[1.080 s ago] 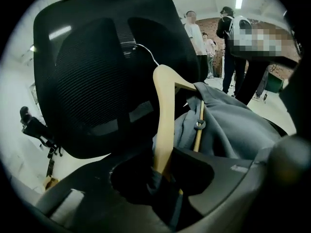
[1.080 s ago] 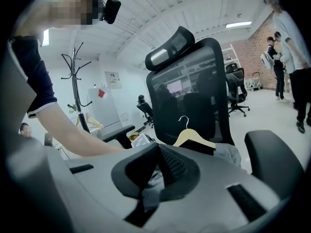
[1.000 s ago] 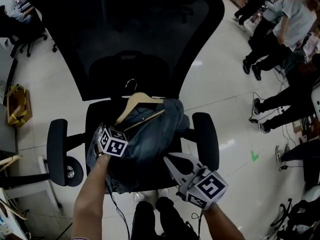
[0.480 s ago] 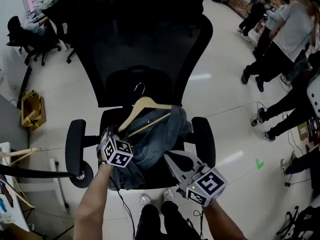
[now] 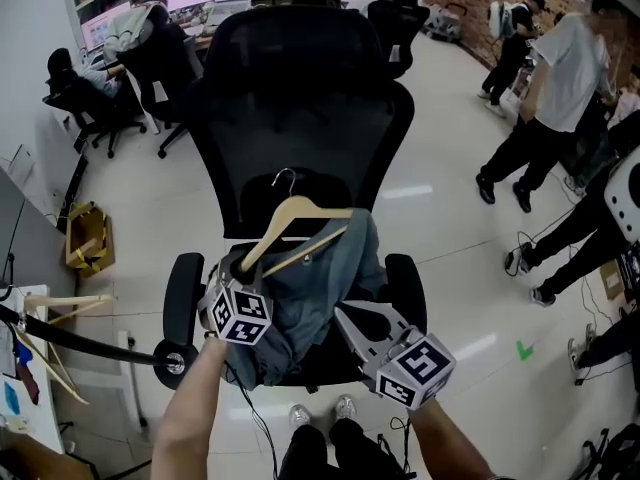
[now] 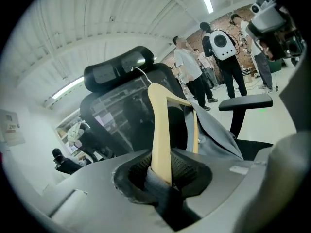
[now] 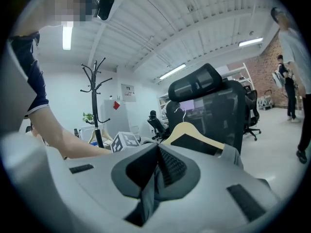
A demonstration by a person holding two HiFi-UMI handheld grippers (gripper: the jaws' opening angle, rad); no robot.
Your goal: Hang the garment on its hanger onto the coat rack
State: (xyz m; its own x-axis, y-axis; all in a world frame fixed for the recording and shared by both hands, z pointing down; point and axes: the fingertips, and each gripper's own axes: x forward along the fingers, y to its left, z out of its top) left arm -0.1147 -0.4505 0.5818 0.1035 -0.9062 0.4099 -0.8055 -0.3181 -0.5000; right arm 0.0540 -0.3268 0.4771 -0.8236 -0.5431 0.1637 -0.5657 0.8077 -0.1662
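The pale, shiny floor (image 5: 450,218) of an open office fills the head view. On it stands a black office chair (image 5: 300,118) with a tall mesh back and two padded armrests (image 5: 183,288), its seat right in front of the person. Several people (image 5: 560,78) stand well apart at the right, near a brick wall.

In the right gripper view a black coat rack (image 7: 95,101) rises to the left of the chair, its curved hooks bare. It is well apart from the garment.

The garment (image 5: 320,278), grey-blue and bunched up, lies over the chair's seat between the armrests. Part of it is draped over a wooden hanger (image 5: 295,218). The hanger is tilted, with one shoulder low on the left and the other buried in the cloth. Its metal hook (image 5: 285,178) points toward the chair back. Whether the cloth rests on the seat or hangs just above it cannot be told.

The left gripper (image 6: 163,176) is clamped on the low left shoulder of the hanger, with a fold of the garment pinched in with the wood. Its marker cube (image 5: 238,313) sits just below the cloth.

The right gripper (image 5: 345,318) hovers just beside the garment's right edge. Its jaws are pressed together with nothing between them.
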